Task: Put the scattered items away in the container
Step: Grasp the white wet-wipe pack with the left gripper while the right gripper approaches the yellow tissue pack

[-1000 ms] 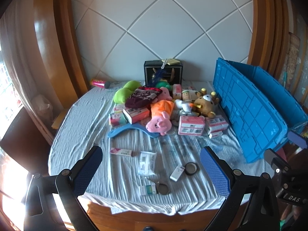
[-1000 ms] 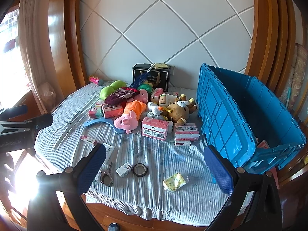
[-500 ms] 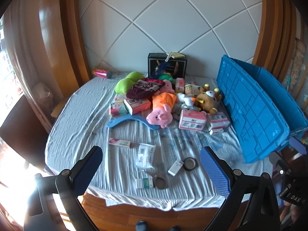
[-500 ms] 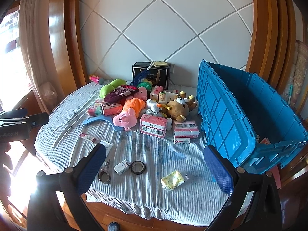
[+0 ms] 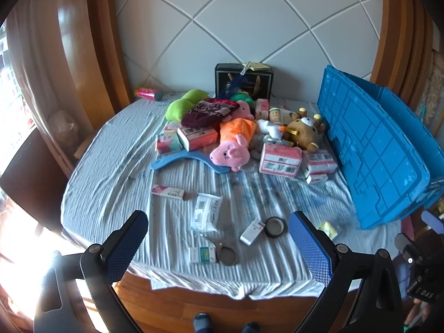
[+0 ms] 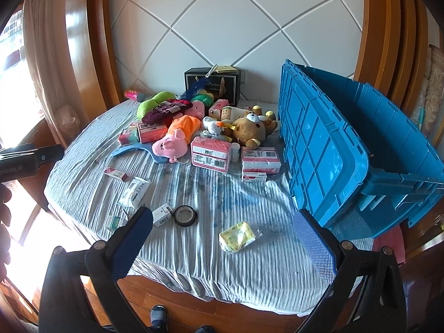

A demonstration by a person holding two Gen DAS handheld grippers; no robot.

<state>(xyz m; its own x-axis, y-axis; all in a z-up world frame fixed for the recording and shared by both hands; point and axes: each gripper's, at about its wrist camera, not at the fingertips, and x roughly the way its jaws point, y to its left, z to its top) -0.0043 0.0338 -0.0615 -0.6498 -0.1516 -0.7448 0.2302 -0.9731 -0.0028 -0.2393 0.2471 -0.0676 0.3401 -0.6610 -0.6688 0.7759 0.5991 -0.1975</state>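
Toys (image 5: 233, 149) and boxes (image 6: 211, 154) litter the cloth (image 6: 236, 194); bin (image 6: 347, 149) at 3 o'clock; both grippers (image 5: 219, 245) (image 6: 222, 245) gape, empty.

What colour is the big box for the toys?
Blue. The big box shows best in the right wrist view.

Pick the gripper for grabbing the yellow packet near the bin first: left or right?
Right. The yellow packet lies between the right gripper's open fingers, beside the blue bin; it sits off to the left gripper's side.
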